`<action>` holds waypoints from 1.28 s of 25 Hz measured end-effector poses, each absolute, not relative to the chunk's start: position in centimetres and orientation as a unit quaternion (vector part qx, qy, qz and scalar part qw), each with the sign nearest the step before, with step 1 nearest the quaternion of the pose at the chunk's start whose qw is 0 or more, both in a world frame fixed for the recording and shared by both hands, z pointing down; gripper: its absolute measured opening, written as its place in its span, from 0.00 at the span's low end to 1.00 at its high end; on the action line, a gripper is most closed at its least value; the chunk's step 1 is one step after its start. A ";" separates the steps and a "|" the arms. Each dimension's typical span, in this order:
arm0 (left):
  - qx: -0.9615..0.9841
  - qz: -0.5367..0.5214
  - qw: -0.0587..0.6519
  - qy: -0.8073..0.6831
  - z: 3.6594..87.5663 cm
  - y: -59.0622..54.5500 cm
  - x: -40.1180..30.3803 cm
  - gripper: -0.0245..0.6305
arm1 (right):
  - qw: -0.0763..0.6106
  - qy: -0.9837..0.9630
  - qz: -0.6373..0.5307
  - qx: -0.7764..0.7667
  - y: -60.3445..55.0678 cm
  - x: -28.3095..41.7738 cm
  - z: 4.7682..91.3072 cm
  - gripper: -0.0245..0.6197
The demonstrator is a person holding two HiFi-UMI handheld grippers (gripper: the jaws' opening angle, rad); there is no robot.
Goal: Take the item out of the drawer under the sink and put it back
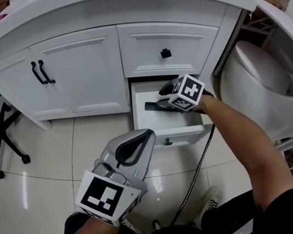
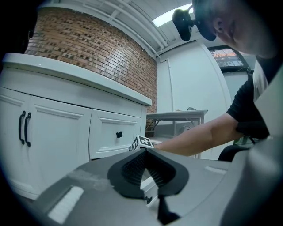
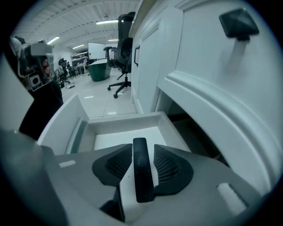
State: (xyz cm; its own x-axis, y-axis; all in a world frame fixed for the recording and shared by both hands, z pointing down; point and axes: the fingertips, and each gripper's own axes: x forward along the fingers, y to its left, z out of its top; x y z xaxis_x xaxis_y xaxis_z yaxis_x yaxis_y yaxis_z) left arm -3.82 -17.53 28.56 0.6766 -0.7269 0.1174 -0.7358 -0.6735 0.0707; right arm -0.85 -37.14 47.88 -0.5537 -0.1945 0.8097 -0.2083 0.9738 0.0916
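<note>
We note the right gripper, jaws apart, astride the black bar in the drawer, left gripper closed empty; an off-centre squeeze could skid it aside.

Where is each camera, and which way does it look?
Head view: on the person's head, looking steeply down at the cabinet, open drawer, left gripper and right gripper; the right arm shows.
Left gripper view: on the left gripper, facing the cabinet along its shut jaws; the right arm shows.
Right gripper view: on the right gripper, looking down into the drawer; open jaws either side of an item.
Shared: all show the cabinet; head and right gripper views show the drawer's inside.
</note>
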 end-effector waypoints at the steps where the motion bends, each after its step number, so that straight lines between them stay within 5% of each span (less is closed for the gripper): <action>1: 0.915 0.037 0.055 -0.397 28.5 -17.5 -3.7 0.05 | 0.461 -0.880 0.015 0.112 -37.3 -0.8 48.6 0.26; 15: 0.912 0.025 0.069 -0.405 28.6 -18.2 -4.5 0.05 | 0.514 -0.850 0.077 0.082 -37.4 0.0 54.5 0.37; 32: 0.911 0.017 0.071 -0.405 28.3 -17.9 -4.8 0.05 | 0.534 -0.835 0.094 0.087 -36.9 0.2 54.9 0.31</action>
State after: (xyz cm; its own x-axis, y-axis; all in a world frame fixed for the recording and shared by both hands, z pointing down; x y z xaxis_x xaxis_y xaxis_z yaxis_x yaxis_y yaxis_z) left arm -4.77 -17.92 28.28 0.6712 -0.7359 0.0889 -0.7408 -0.6617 0.1156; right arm 0.18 -36.88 54.93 -0.4136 -0.0445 0.9094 -0.2463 0.9670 -0.0647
